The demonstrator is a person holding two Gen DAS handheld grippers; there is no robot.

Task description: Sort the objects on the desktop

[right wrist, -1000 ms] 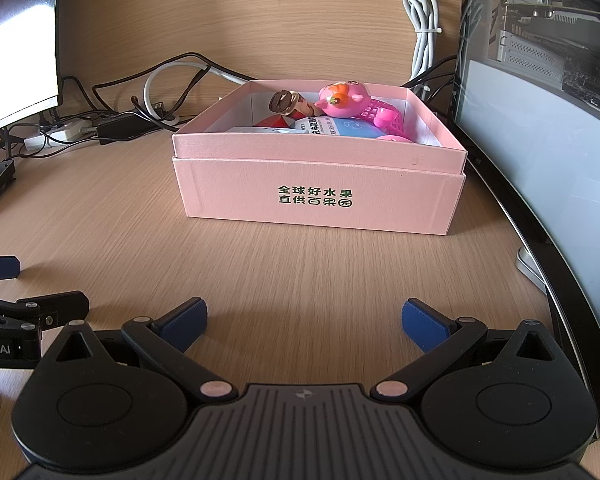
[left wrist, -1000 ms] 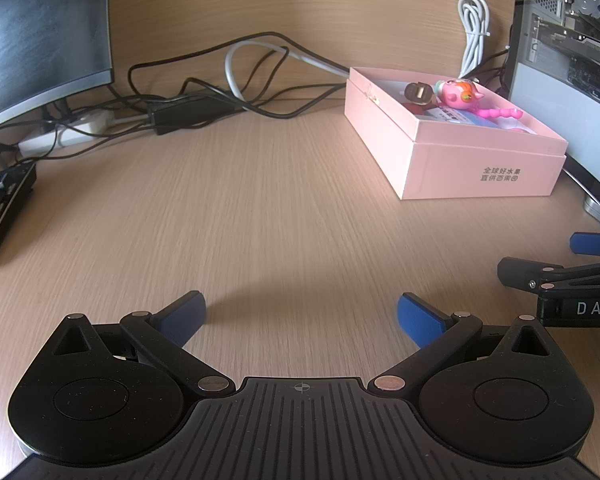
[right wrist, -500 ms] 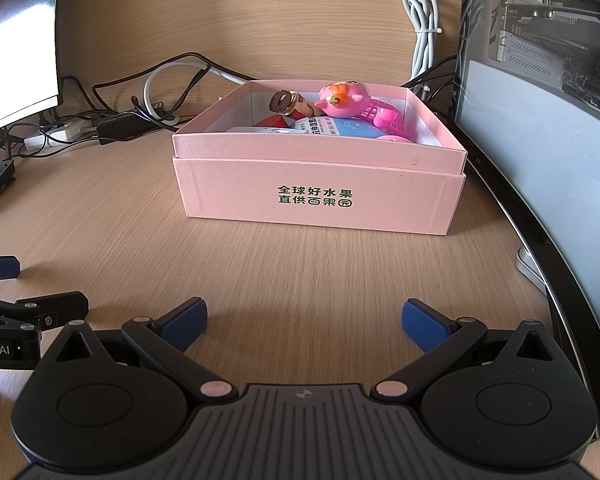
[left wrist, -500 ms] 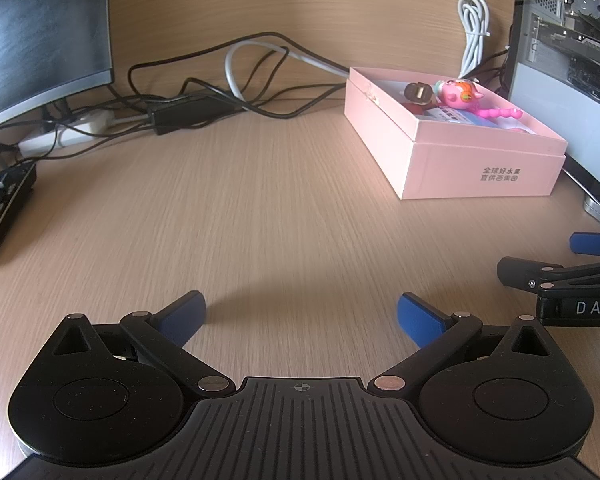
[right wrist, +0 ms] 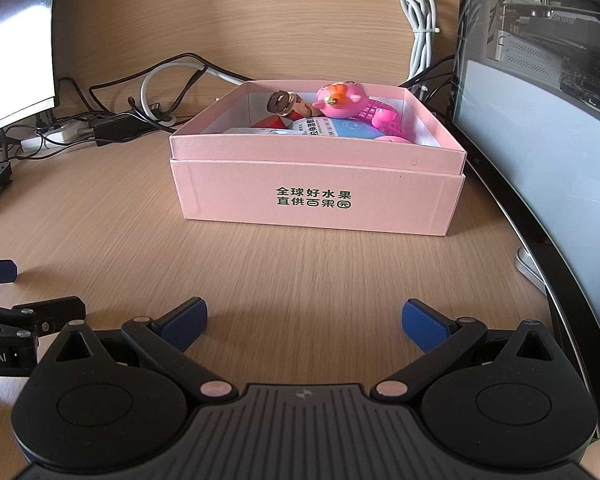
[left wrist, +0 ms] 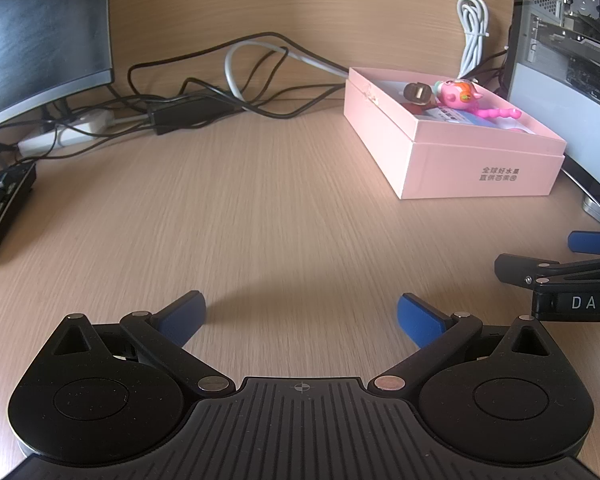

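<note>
A pink cardboard box [right wrist: 316, 200] stands on the wooden desk straight ahead of my right gripper [right wrist: 304, 318], which is open with nothing between its blue pads. Inside lie a pink toy figure [right wrist: 342, 102], a brown round item [right wrist: 280, 102], a red piece [right wrist: 272, 123] and a blue-and-white packet [right wrist: 340, 130]. In the left wrist view the box [left wrist: 480, 168] sits far right, the pink toy [left wrist: 458, 96] showing above its rim. My left gripper [left wrist: 300, 312] is open over bare desk. Each gripper's side shows at the edge of the other's view.
A dark monitor [left wrist: 40, 36] and keyboard [left wrist: 2, 208] stand at the left. Black and white cables [left wrist: 240, 84] and a power strip [left wrist: 66, 134] run along the back wall. A curved monitor [right wrist: 540, 148] and its base [right wrist: 530, 268] border the right side. Bare desk [left wrist: 260, 208] stretches between.
</note>
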